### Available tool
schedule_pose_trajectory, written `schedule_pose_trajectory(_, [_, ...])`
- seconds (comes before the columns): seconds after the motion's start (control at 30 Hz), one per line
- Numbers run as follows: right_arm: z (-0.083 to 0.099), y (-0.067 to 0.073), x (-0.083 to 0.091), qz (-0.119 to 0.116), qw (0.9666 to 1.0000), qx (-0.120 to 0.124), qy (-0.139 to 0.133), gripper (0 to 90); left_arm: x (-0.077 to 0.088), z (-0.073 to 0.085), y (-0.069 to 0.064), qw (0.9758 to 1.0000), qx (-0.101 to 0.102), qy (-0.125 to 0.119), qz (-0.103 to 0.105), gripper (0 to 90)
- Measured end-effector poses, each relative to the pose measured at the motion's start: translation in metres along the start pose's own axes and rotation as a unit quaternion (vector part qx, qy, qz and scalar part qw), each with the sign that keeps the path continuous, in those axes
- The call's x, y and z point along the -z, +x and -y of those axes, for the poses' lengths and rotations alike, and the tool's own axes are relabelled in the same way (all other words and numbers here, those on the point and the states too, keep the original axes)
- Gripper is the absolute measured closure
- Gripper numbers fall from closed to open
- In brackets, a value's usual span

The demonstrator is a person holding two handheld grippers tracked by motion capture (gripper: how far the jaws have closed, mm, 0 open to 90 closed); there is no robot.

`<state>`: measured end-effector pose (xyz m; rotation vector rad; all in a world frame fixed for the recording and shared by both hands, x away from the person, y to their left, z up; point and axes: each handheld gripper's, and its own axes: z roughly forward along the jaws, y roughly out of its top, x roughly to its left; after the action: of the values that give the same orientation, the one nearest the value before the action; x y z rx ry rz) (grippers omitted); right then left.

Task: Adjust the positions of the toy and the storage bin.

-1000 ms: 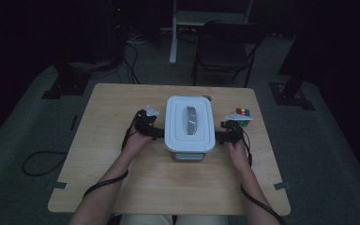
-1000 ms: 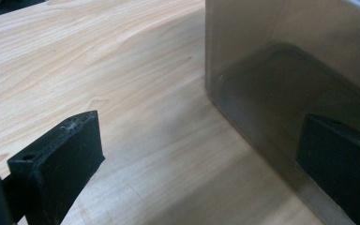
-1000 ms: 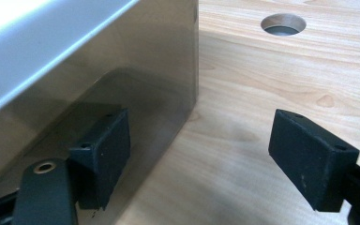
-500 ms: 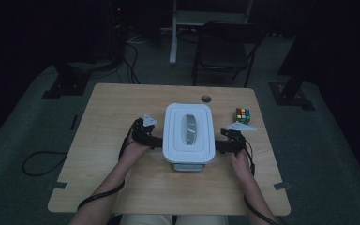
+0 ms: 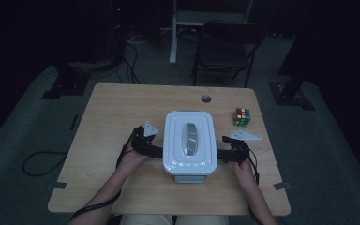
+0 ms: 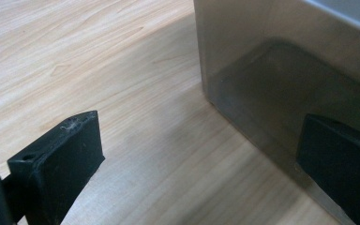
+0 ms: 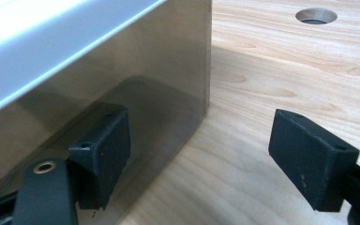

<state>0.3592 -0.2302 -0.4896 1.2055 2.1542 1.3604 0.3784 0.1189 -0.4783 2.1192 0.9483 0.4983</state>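
Two grippers flank a white-lidded rectangular metal box (image 5: 189, 144) at the near middle of the light wooden table (image 5: 117, 112).

The left gripper (image 5: 155, 151) presses against the box's left side and the right gripper (image 5: 222, 154) against its right, each with jaws apart and nothing clamped between them. A multicoloured puzzle cube (image 5: 242, 116) sits far right, well apart.

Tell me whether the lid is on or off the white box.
On. In the high view the white lid sits flat over the box, its rim overhanging all round; the right gripper view shows that rim above the box's wall.
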Motion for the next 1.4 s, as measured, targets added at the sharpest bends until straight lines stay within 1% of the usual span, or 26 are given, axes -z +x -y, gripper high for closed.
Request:
schedule_pose_trajectory(0.1, [0.005,0.001,0.003,-0.001,1.0,0.0,-0.001,20.9,0.003,0.002,-0.004,1.0,0.001,-0.004,0.007,1.5])
schedule_pose_trajectory(0.13, [0.009,0.001,0.006,-0.004,1.0,-0.004,-0.004,20.9,0.004,0.002,-0.005,1.0,0.0,-0.002,0.009,1.5])
schedule_pose_trajectory(0.2, [0.01,0.001,0.007,-0.008,0.9999,-0.007,-0.003,20.9,0.006,0.004,-0.008,0.9999,-0.004,-0.003,0.012,1.5])
schedule_pose_trajectory(0.23, [0.012,0.002,0.01,-0.007,1.0,-0.005,-0.003,20.9,0.008,0.005,-0.012,0.9999,-0.008,-0.004,0.014,1.5])
schedule_pose_trajectory(0.3, [0.013,0.003,0.013,-0.005,1.0,-0.005,0.0,20.9,0.01,0.006,-0.015,0.9998,-0.01,-0.003,0.017,1.5])
schedule_pose_trajectory(0.37, [0.014,0.004,0.014,-0.001,1.0,-0.002,-0.001,20.9,0.01,0.006,-0.015,0.9998,-0.01,-0.003,0.017,1.5])
schedule_pose_trajectory(0.4, [0.016,0.005,0.017,-0.002,1.0,-0.004,-0.001,20.9,0.012,0.007,-0.019,0.9997,-0.009,-0.002,0.021,1.5])
schedule_pose_trajectory(0.47, [0.018,0.005,0.019,-0.006,1.0,-0.008,-0.001,20.9,0.013,0.009,-0.021,0.9996,-0.01,-0.004,0.025,1.5])
schedule_pose_trajectory(0.57, [0.019,0.006,0.022,0.0,1.0,-0.005,-0.001,20.9,0.014,0.011,-0.023,0.9995,-0.006,-0.009,0.029,1.5])
schedule_pose_trajectory(0.67, [0.021,0.007,0.024,0.005,1.0,-0.007,-0.004,20.3,0.013,0.015,-0.021,0.9991,0.011,-0.014,0.039,1.4])
schedule_pose_trajectory(0.7, [0.021,0.007,0.024,0.008,0.9999,-0.008,-0.006,19.2,0.013,0.016,-0.02,0.999,0.012,-0.017,0.04,1.4])
schedule_pose_trajectory(0.77, [0.022,0.005,0.024,0.013,0.9999,-0.007,-0.004,12.8,0.012,0.019,-0.018,0.9987,0.016,-0.022,0.044,1.3])
schedule_pose_trajectory(0.8, [0.022,0.004,0.023,0.015,0.9998,-0.009,0.001,12.6,0.011,0.02,-0.017,0.9985,0.018,-0.022,0.047,1.3])
schedule_pose_trajectory(0.87, [0.022,0.005,0.023,0.031,0.9995,-0.002,0.011,12.6,0.009,0.024,-0.014,0.9986,0.019,-0.017,0.045,1.3])
schedule_pose_trajectory(0.93, [0.021,0.004,0.024,0.033,0.9994,-0.008,0.007,12.6,0.008,0.026,-0.012,0.9986,0.022,-0.015,0.046,1.3])
schedule_pose_trajectory(1.0, [0.02,0.003,0.026,0.049,0.9988,-0.004,0.007,11.9,0.007,0.029,-0.009,0.9988,0.019,-0.011,0.044,1.3])
schedule_pose_trajectory(1.03, [0.019,0.001,0.027,0.05,0.9987,-0.005,0.008,11.9,0.008,0.031,-0.007,0.9986,0.021,-0.008,0.048,1.3])
schedule_pose_trajectory(1.07, [0.019,-0.003,0.027,0.058,0.9982,-0.01,0.011,11.9,0.008,0.032,-0.006,0.9985,0.021,-0.007,0.05,1.3])
schedule_pose_trajectory(1.1, [0.019,-0.006,0.028,0.059,0.998,-0.016,0.015,11.9,0.008,0.033,-0.005,0.9985,0.018,-0.007,0.051,1.3])
schedule_pose_trajectory(1.13, [0.018,-0.009,0.028,0.052,0.9982,-0.022,0.019,11.9,0.009,0.034,-0.004,0.9985,0.015,-0.006,0.052,1.3])
schedule_pose_trajectory(1.23, [0.018,-0.016,0.029,0.056,0.9978,-0.031,0.018,11.9,0.012,0.037,0.002,0.998,0.018,-0.007,0.059,1.4])
schedule_pose_trajectory(1.27, [0.018,-0.018,0.028,0.056,0.9977,-0.031,0.019,11.9,0.014,0.039,0.004,0.998,0.02,-0.008,0.059,1.4])
schedule_pose_trajectory(1.3, [0.017,-0.02,0.028,0.071,0.9966,-0.035,0.02,11.8,0.015,0.04,0.005,0.9982,0.02,-0.009,0.056,1.3])
schedule_pose_trajectory(1.33, [0.017,-0.022,0.028,0.075,0.9963,-0.037,0.018,11.8,0.018,0.041,0.008,0.9985,0.021,-0.005,0.051,1.4])
schedule_pose_trajectory(1.4, [0.016,-0.027,0.028,0.08,0.9957,-0.044,0.016,11.8,0.021,0.044,0.012,0.9986,0.024,-0.004,0.048,1.4])
